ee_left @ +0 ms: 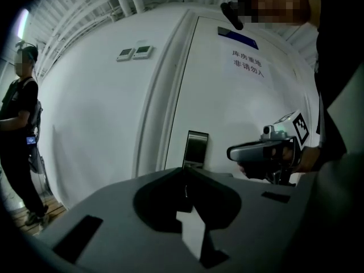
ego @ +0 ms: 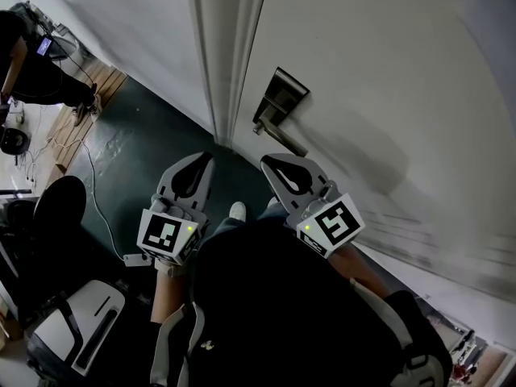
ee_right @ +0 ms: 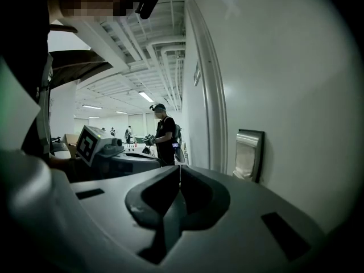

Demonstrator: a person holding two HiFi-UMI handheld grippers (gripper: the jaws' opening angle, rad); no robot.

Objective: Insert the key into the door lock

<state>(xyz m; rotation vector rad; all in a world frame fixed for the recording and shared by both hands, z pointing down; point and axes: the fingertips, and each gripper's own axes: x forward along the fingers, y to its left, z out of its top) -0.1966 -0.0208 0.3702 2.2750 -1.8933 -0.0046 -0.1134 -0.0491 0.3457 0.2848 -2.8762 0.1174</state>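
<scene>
The white door (ego: pixel 387 95) carries a metal lock plate with a lever handle (ego: pixel 278 107), also seen as the lock plate (ee_left: pixel 197 148) and the lock plate (ee_right: pixel 250 155). My left gripper (ego: pixel 205 160) hangs low in front of the door frame, its jaws closed tip to tip (ee_left: pixel 185 174) just short of the plate. My right gripper (ego: pixel 271 163) sits below the handle, jaws also closed (ee_right: pixel 180 167), the plate off to its right. No key shows in any view. Each gripper sees the other: right gripper (ee_left: pixel 267 151), left gripper (ee_right: pixel 99 144).
The door frame (ego: pixel 222 63) runs between wall and door. The dark green floor (ego: pixel 137 147) holds a white cable and black chairs (ego: pixel 56 208) at left. One bystander (ee_left: pixel 20 124) stands at the left; a bystander (ee_right: pixel 165 135) is down the hall. My own shoe (ego: pixel 237 210) is near the threshold.
</scene>
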